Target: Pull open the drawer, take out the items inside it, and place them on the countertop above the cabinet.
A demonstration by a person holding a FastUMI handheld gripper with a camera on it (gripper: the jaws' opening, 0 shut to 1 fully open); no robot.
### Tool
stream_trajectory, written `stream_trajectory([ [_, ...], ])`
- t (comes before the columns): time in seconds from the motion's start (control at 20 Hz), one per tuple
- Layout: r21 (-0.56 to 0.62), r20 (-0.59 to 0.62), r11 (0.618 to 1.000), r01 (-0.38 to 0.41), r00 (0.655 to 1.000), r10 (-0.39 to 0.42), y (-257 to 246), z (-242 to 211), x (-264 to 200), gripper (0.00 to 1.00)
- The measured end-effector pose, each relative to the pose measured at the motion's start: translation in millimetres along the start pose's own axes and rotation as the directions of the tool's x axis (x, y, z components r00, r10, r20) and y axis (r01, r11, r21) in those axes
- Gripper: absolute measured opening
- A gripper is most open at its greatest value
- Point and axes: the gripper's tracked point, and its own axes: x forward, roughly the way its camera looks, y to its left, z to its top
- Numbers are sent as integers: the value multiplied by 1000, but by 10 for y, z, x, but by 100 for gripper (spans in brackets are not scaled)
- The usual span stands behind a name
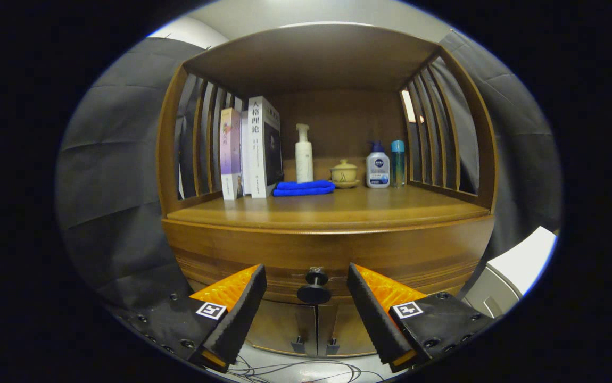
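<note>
A wooden cabinet stands ahead with a closed drawer (332, 255) under its countertop (332, 213). The drawer's dark round knob (314, 290) sits between my two fingers, a little ahead of their tips. My gripper (306, 274) is open, with a wide gap on both sides of the knob and nothing touching it. The drawer's inside is hidden.
On the countertop stand books (250, 151) at the left, a folded blue cloth (304, 188), a white pump bottle (304, 154), a small lidded pot (344, 174) and two small bottles (385, 166). Two lower cabinet doors (314, 327) are shut. Cables (306, 369) lie on the floor below.
</note>
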Motion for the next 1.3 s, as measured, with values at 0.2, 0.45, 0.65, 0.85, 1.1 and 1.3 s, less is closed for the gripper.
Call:
stream_trajectory([
  [0.2, 6, -24, 1000, 30, 999, -30, -49, -133, 162, 98],
  [0.45, -2, -41, 999, 50, 998, -50, -46, -245, 316, 92],
  [0.65, 18, -62, 998, 65, 996, -64, -48, -311, 377, 77],
  [0.85, 36, -61, 997, 73, 996, -70, -102, -337, 438, 47],
  [1.1, 21, -85, 997, 80, 993, -78, -115, -361, 394, 32],
  [1.3, 20, -82, 997, 79, 994, -77, -97, -393, 233, 32],
])
